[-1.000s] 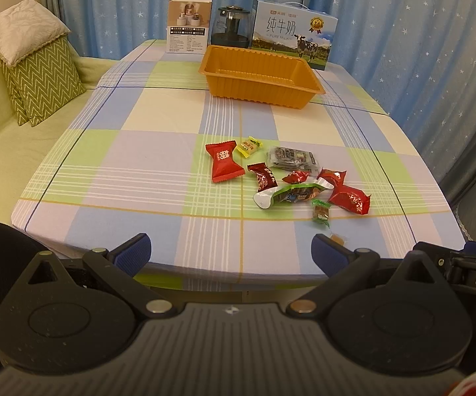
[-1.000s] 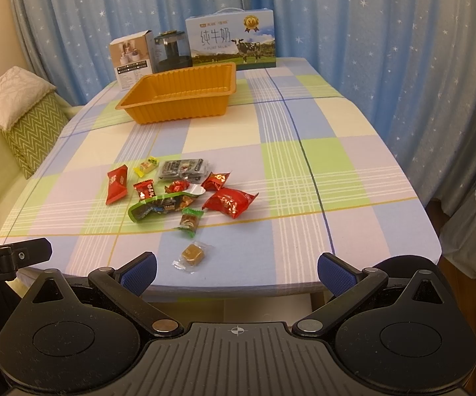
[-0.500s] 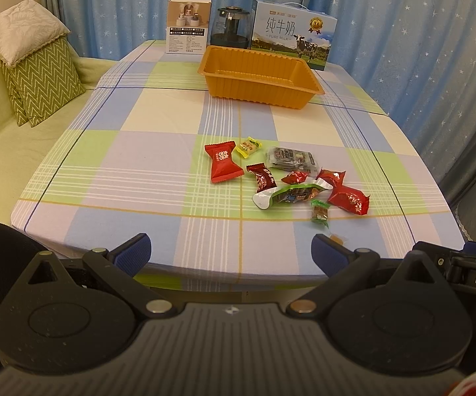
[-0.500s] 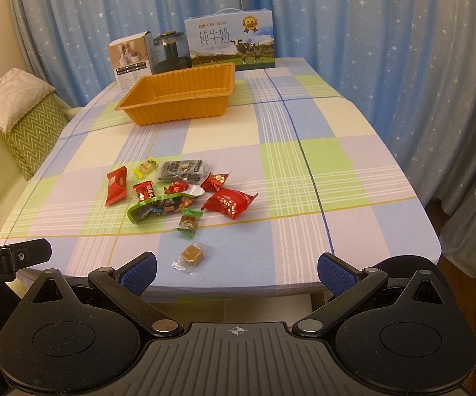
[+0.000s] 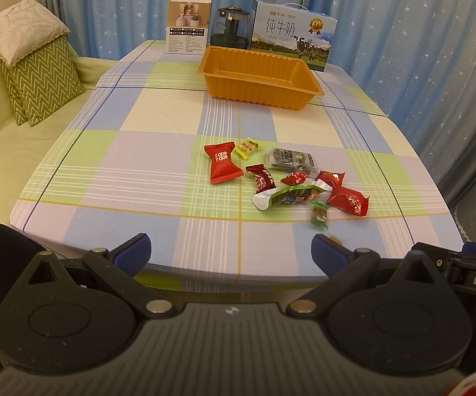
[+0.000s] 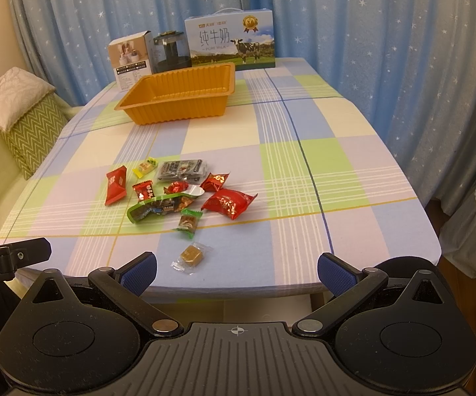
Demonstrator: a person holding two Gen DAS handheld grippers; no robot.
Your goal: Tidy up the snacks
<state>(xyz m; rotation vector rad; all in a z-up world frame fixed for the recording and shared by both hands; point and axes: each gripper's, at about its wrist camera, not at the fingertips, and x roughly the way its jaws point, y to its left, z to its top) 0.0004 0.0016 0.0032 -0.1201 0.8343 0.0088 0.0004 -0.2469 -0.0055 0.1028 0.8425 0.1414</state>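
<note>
On the worktop point(image 6: 320, 171) ahead of me the snacks point(image 6: 178, 191) lie in a loose cluster near my edge, with one wrapped candy point(image 6: 190, 256) apart, closest to me, between my right tool's point(image 6: 236, 272) spread fingers. The tray point(image 6: 178, 95) sits well behind the cluster. Behind the tray stand a small box point(image 6: 130, 59) at left, a kettle point(image 6: 168, 49) in the middle and a milk carton point(image 6: 231, 43) at right. Cushions point(image 5: 33, 76) lie left of the worktop.

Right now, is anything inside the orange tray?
Nothing visible: the orange tray shows only its bare ribbed floor and walls. Its near wall hides a strip of floor. All snacks lie on the tablecloth.
</note>
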